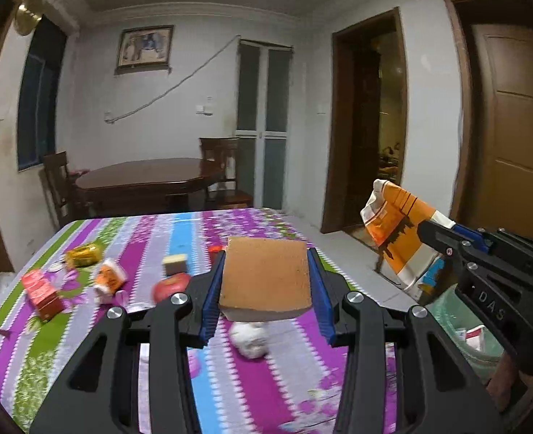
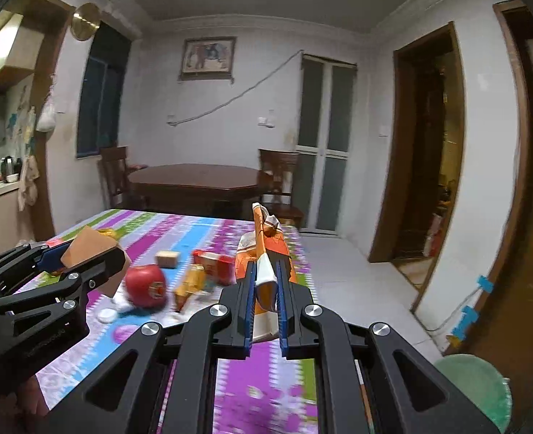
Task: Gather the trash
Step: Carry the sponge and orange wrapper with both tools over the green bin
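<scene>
Landmark is the striped tablecloth (image 1: 230, 231), purple, green and blue, covering the near table.

Left to right across the cloth in the left wrist view: red carton (image 1: 42, 294) near its left edge, lying flat. Gold can (image 1: 83, 253) behind it, on its side. Orange snack packet (image 1: 110, 278) just right of the carton. Red apple (image 1: 170, 285) toward the middle of the cloth, a small tan block (image 1: 174, 264) just behind it. Crumpled white paper ball (image 1: 249, 338) on the cloth, below the left gripper's load.

Left gripper (image 1: 266, 282): clamped on a brown cardboard piece (image 1: 266, 275), blue pads pressed to both of its side edges, held above the middle of the cloth.

Right gripper (image 2: 266, 289): clenched tight on an orange and white wrapper (image 2: 266, 253), which sticks up and forward out of the jaws, above the cloth's right part. In the left wrist view the same wrapper hangs past the cloth's right edge, over the floor.

Green bin (image 2: 476, 390) off the cloth's right near corner, down low; some white and red scraps show inside it in the left wrist view.

Cloth is motion-blurred up close.
</scene>
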Demonstrator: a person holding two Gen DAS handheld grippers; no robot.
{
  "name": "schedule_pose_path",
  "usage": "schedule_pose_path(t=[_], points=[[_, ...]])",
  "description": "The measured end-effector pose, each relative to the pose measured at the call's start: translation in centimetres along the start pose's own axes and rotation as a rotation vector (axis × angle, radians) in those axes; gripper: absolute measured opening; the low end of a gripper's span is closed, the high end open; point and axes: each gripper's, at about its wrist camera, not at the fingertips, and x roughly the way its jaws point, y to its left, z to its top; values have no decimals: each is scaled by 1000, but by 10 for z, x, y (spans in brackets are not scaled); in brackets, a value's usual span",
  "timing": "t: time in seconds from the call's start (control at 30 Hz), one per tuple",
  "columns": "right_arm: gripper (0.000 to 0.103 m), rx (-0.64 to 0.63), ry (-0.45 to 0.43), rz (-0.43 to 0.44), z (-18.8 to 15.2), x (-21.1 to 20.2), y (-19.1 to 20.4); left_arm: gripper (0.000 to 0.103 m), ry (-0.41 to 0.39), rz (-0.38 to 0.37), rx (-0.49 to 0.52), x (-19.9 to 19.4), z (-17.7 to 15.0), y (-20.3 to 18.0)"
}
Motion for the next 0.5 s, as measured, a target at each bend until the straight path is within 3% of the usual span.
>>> schedule_pose_path(t=[0.27, 0.5], points=[[11, 26, 37, -130, -16, -18, -79, 41, 15, -121, 47, 26, 7, -67], [11, 64, 115, -273, -31, -31, -169, 41, 87, -280, 86, 60, 3, -135]])
